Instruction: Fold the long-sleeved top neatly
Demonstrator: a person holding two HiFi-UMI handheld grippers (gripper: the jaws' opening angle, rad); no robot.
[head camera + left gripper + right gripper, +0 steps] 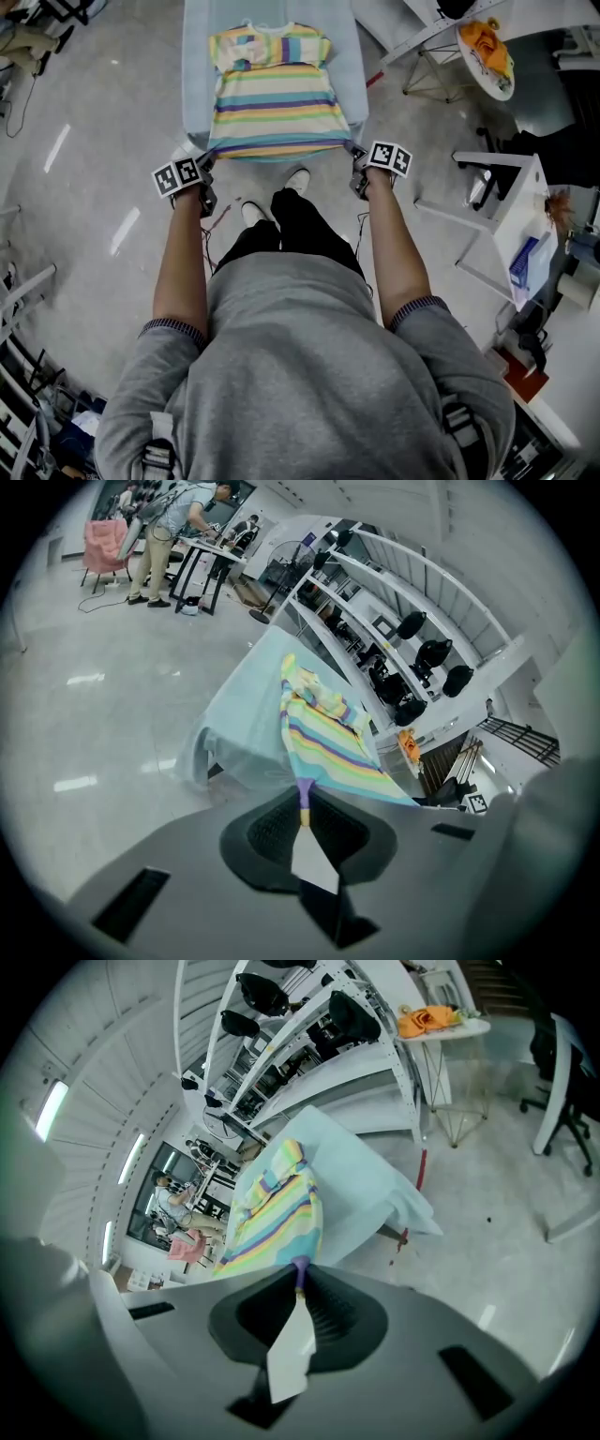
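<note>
Folding striped long-sleeved top (277,94) hem-to-collar, judged just begun. Spread on light-blue covered table (197,66) at 12 o'clock from person, collar far, hem near, sleeves seemingly tucked across chest. Pinched at 7 o'clock hem corner by left gripper (208,167), clenched on cloth. Pinched at 5 o'clock corner by right gripper (356,164), likewise clamped. Hem edge drawn taut between both, at near table edge. Next, probably: raising both corners level, carrying toward 12 o'clock, laying hem at collar, matching side edges, avoiding skew or slack.
</note>
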